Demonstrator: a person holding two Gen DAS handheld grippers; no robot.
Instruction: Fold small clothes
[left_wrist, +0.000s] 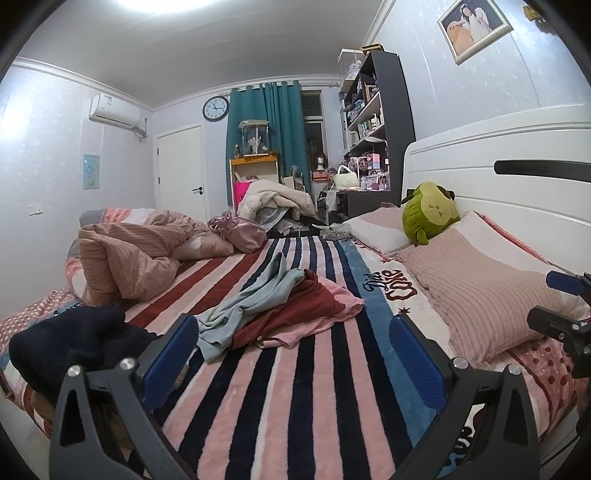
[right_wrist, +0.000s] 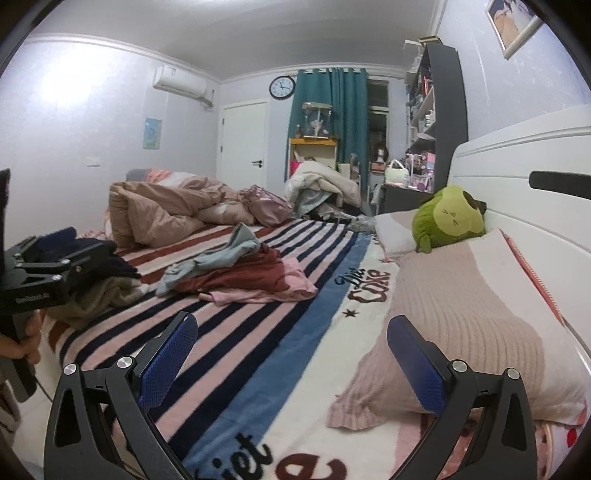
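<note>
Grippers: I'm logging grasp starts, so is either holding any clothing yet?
Nothing held: left gripper and right gripper are both open above the blanket.

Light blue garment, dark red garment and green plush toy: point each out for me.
Light blue garment (left_wrist: 236, 306), left wrist view, on its crumpled middle.
Dark red garment (left_wrist: 295, 310), left wrist view, on its bunched centre.
Green plush toy (right_wrist: 452, 218), right wrist view, on its pale face.

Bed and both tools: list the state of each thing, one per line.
Left tool: open, empty.
Right tool: open, empty.
Light blue cotton garment: crumpled, on top of the pile.
Dark red garment: unfolded, under the blue.
Pink garment: spread flat, at the bottom.
Navy knitted garment: heaped, apart.
</note>
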